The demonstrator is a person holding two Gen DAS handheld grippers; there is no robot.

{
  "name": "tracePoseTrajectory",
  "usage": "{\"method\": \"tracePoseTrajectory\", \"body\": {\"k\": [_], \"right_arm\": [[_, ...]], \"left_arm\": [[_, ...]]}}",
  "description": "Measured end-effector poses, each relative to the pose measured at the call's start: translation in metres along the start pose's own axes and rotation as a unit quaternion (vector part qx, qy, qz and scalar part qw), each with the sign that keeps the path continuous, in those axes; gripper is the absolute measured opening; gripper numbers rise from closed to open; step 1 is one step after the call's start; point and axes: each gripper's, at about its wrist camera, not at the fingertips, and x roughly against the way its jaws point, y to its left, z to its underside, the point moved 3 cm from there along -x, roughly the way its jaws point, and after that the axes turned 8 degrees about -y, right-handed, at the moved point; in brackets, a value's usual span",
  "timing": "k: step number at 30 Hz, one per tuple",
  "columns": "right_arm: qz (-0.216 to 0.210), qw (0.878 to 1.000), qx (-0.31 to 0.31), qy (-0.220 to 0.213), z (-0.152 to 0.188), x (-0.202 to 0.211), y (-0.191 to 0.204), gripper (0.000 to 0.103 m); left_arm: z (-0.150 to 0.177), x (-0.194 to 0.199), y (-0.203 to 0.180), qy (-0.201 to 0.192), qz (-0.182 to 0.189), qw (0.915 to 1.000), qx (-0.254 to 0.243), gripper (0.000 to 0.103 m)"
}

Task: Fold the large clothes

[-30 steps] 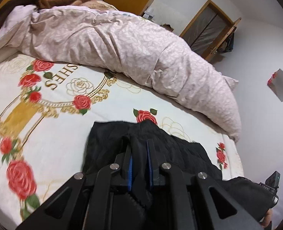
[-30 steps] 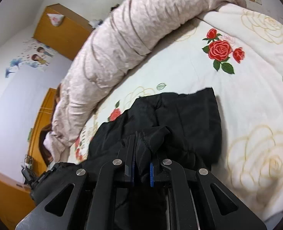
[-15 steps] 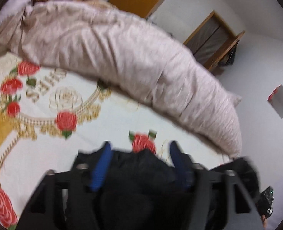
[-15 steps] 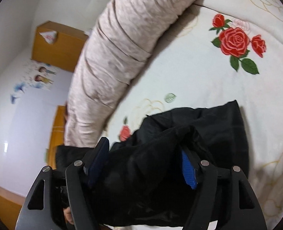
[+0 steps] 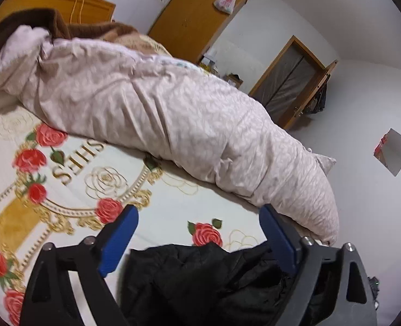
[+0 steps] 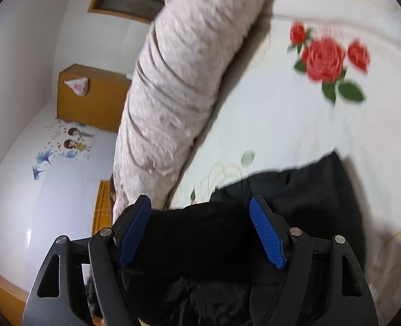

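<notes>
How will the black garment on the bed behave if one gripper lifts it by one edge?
The black garment lies crumpled in soft folds, so it will probably hang limp and sag. Its surface looks smooth, perhaps slippery between the blue pads. It seems bulky, so lifted layers may unfold.

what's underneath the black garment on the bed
The black garment lies on the rose-print bedsheet, which shows all around it. Anything else beneath it is covered by the fabric and cannot be seen.

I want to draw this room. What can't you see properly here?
- Crumpled black garment: left wrist view, near part hidden behind the gripper frame and cut by the bottom edge.
- Same garment: right wrist view, blurred.
- Small cartoon wall poster: too small to read.
</notes>
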Motion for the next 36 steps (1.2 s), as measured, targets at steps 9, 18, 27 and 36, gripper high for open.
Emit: {"method": "tracePoseTrajectory", "body": {"k": [9,18,27,36], "right_arm": [[0.058,0.972,0.223,0.041,0.026,-0.003,0.032,0.075],[0.089,0.954,0.259,0.121,0.017,-0.063,0.0,0.075],[0.119,0.943,0.268,0.154,0.019,-0.089,-0.006,0.022],[0.208,0.934,0.271,0.102,0.022,-0.112,-0.03,0.013]], "left_arm": [[0.063,-0.006,0.008,0.092,-0.004,0.993,-0.074,0.093],[0.084,-0.072,0.014,0.168,-0.008,0.9794,-0.112,0.093],[0.093,-0.115,-0.009,0.188,-0.002,0.9699,-0.155,0.045],[0.098,-0.152,0.013,0.152,-0.08,0.9787,-0.112,0.023]]}}
